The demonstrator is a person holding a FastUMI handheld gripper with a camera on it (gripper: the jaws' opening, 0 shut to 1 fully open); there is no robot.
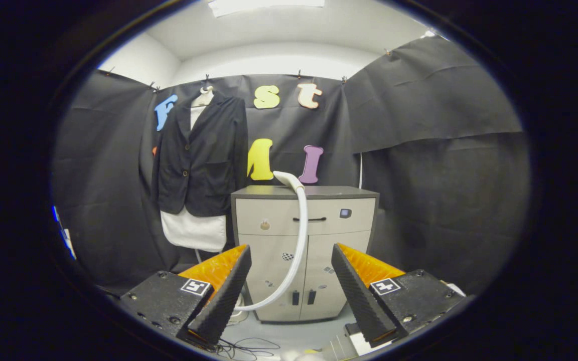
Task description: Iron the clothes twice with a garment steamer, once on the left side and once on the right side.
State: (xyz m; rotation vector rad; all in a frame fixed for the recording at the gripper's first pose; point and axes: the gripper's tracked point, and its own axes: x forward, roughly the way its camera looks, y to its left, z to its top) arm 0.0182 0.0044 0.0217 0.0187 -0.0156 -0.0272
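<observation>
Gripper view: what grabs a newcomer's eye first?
Likely the dark jacket over a white garment, hanging on the booth wall left of the cabinet. Next, the white steamer hose arching from the cabinet top down its front to the floor. The gripper is open, holding nothing, its fingers framing the hose and cabinet beyond.

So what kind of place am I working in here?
Likely a staged test booth, not a home: black cloth walls, a jacket hung on them, a cabinet with the steamer. Gripper open.
</observation>
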